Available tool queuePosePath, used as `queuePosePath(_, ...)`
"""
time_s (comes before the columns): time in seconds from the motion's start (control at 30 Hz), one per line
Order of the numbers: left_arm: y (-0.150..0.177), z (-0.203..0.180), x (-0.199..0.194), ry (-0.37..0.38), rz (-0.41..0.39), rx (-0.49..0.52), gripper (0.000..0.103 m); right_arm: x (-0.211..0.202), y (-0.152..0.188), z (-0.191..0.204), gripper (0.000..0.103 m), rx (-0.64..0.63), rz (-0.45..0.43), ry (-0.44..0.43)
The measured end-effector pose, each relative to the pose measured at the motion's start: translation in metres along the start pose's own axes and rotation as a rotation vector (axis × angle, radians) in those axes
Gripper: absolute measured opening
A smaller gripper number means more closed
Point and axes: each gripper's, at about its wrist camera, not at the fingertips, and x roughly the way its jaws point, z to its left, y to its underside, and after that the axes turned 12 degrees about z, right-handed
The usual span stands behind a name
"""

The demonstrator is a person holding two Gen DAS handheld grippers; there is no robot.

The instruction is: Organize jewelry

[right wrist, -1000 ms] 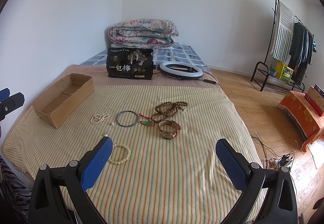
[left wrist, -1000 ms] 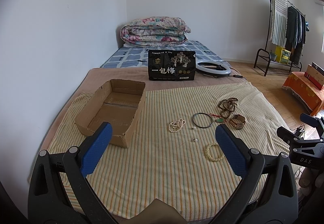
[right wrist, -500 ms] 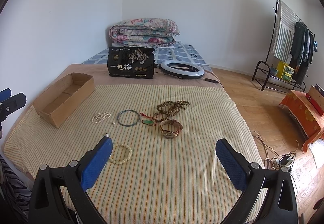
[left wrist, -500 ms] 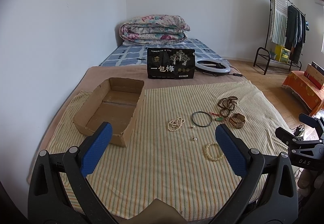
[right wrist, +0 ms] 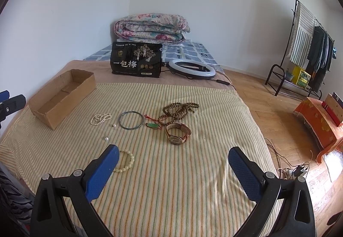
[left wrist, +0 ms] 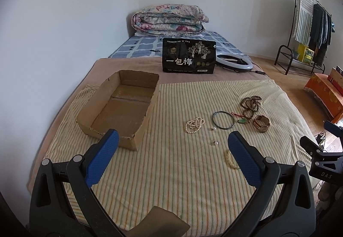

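Right wrist view – both grippers (right wrist: 171,164) spread wide; cardboard box (right wrist: 62,95) beside pearls (right wrist: 100,118).

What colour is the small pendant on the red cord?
Green; the pendant shows best in the right wrist view, beside the watch.

A home bedroom: bed (right wrist: 171,183), folded quilt (right wrist: 151,27), clothes rack (right wrist: 308,48).
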Motion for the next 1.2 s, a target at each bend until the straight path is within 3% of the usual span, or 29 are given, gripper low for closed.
queuePosePath(0.63, -0.063, 0.034, -0.044, 0.028, -0.105, 0.032, 0.103, 0.016, -0.017, 0.016, 0.102, -0.053, 0.035, -0.073)
queuePosePath(0.77, -0.069, 0.041, -0.025, 0.060, -0.070, 0.024, 0.102, 0.023, -0.018, 0.015, 0.099, -0.043, 0.066, -0.079)
queuePosePath(1.03, -0.066, 0.033, 0.044, 0.177, 0.078, 0.052, 0.082, 0.047, -0.021, 0.024, 0.093, -0.026, 0.122, -0.112)
queuePosePath(1.2, -0.059, 0.011, 0.084, 0.232, 0.157, 0.118, 0.072, 0.079, -0.014, 0.042, 0.079, -0.041, 0.186, -0.152)
